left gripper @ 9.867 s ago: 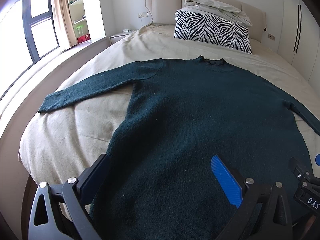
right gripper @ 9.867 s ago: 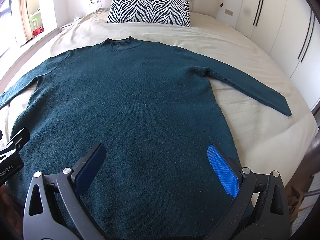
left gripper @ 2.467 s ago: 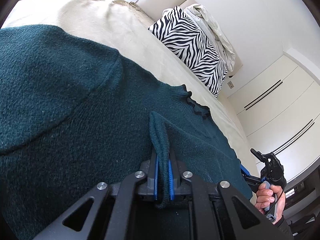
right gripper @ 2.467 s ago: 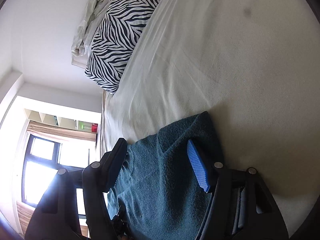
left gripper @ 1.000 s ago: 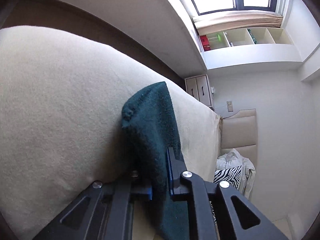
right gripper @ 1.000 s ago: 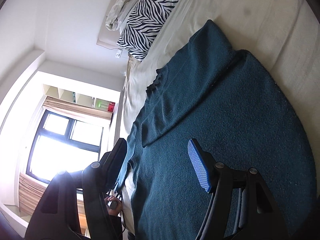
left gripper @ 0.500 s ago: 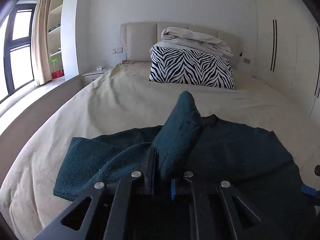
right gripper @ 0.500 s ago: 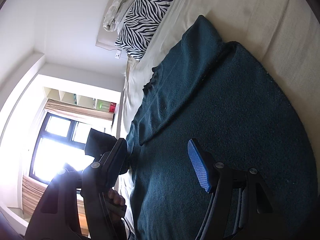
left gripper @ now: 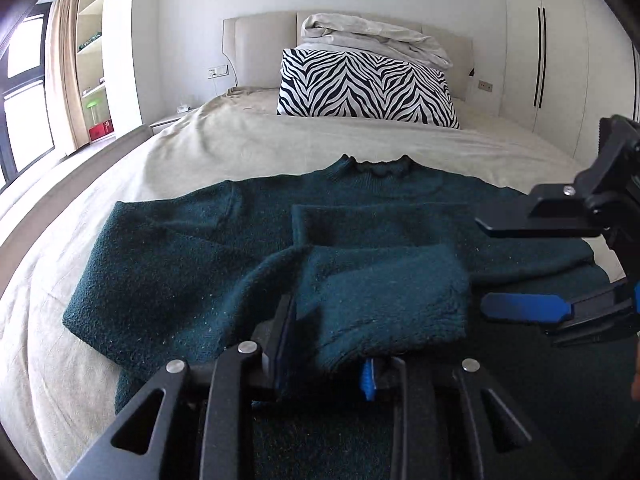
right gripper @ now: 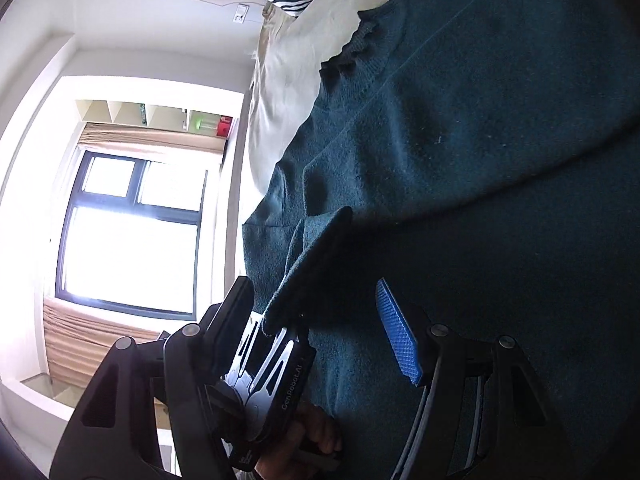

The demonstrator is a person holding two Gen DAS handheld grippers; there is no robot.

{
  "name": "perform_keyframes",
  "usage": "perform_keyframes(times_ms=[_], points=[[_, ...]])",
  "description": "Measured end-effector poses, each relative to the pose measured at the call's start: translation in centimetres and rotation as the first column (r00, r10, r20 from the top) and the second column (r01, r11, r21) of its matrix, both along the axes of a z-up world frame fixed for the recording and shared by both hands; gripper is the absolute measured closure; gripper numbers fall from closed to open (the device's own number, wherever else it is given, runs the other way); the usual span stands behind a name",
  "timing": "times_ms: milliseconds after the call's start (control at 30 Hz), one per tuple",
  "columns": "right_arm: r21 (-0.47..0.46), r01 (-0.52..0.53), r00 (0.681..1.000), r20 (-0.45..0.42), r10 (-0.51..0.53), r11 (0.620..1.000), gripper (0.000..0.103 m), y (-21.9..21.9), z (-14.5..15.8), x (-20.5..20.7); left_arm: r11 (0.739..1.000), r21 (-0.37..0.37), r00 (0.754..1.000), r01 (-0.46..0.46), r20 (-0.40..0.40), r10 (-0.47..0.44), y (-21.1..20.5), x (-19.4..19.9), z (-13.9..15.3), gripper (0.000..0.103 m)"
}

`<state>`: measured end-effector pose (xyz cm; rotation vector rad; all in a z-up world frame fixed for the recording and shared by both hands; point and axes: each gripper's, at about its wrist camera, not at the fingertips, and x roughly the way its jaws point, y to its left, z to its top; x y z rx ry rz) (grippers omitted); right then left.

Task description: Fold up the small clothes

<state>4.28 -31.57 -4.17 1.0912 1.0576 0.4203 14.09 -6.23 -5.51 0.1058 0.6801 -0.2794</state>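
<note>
A dark teal knit sweater [left gripper: 192,256] lies flat on the beige bed [left gripper: 240,140], collar [left gripper: 376,166] toward the headboard. Both sleeves are folded in across the chest. The left sleeve's cuff [left gripper: 384,300] lies between the jaws of my left gripper [left gripper: 328,344], which have parted around it. My right gripper [left gripper: 524,268] shows at the right in the left wrist view, open, hovering over the sweater's right side. In the right wrist view the sweater [right gripper: 460,140] fills the frame, my right gripper [right gripper: 316,312] is open and empty, and the left gripper's body [right gripper: 272,380] sits just below it.
A zebra-striped pillow [left gripper: 364,84] and a crumpled pale duvet [left gripper: 372,38] lie at the headboard. White wardrobes [left gripper: 540,64] stand on the right, a window with curtains [left gripper: 36,88] on the left. Bare bedsheet surrounds the sweater.
My left gripper carried the left sleeve across onto the chest and its jaws have parted around the cuff. My right gripper moved in close over the sweater.
</note>
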Motion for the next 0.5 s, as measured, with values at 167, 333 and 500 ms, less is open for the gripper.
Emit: perform_keyframes(times_ms=[167, 333, 500], points=[[0.021, -0.050, 0.998, -0.046, 0.051, 0.999, 0.048, 2.8, -1.7, 3.5, 0.998, -0.057, 1.000, -0.016, -0.010, 0.015, 1.0, 0.4, -0.1, 0.062], [-0.147, -0.098, 0.994, 0.028, 0.103, 0.984, 0.096, 3.7, 1.3, 3.9, 0.978, -0.207, 1.000, -0.019, -0.004, 0.018, 3.6, 0.1, 0.5, 0.036], [-0.303, -0.029, 0.986, 0.148, 0.077, 0.953, 0.096, 1.0, 7.3, 4.1, 0.950, -0.313, 0.998, -0.009, 0.060, 0.029, 5.7, -2.0, 1.3, 0.022]])
